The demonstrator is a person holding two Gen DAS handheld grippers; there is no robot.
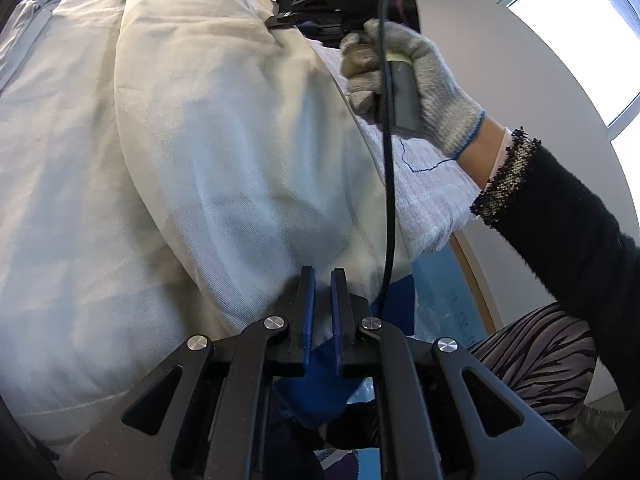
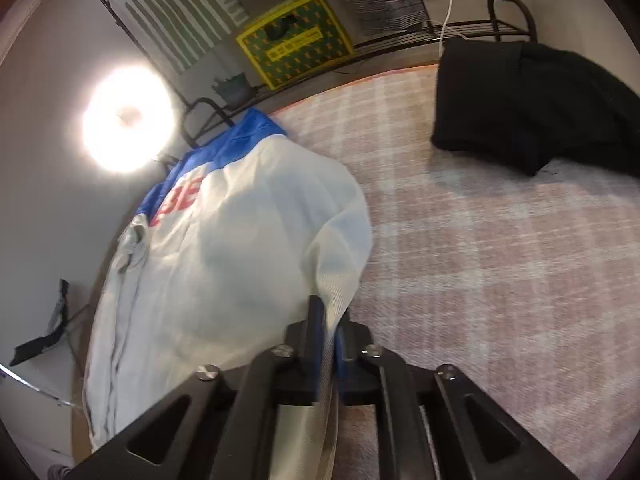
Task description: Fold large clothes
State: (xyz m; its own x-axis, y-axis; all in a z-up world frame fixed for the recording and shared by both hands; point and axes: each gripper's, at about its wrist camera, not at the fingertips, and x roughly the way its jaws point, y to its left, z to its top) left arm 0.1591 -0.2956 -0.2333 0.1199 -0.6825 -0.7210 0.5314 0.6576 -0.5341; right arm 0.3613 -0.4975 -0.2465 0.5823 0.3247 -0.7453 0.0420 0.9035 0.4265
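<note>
Left gripper: low centre of the left wrist view, jaws nearly together, pinching the near edge of the white garment; blue cloth bunches between the pads and below them.
Right gripper: low centre of the right wrist view, jaws drawn in on a fold of the same garment, white and blue fabric running between them.
Gloved hand: upper right of the left wrist view, gripping the right tool's handle; a black cable crosses in front.
Garment's place: spread over the checked pink cover, filling the left half of the right wrist view; blue yoke and red letters at its far end.
Step in hand: I judge both corners are gripped for a fold.
Next move: likely carrying the held edge across evenly, keeping both grips firm.
Count: two grippers, one white garment, one black garment upper right, one yellow crate beyond.
</note>
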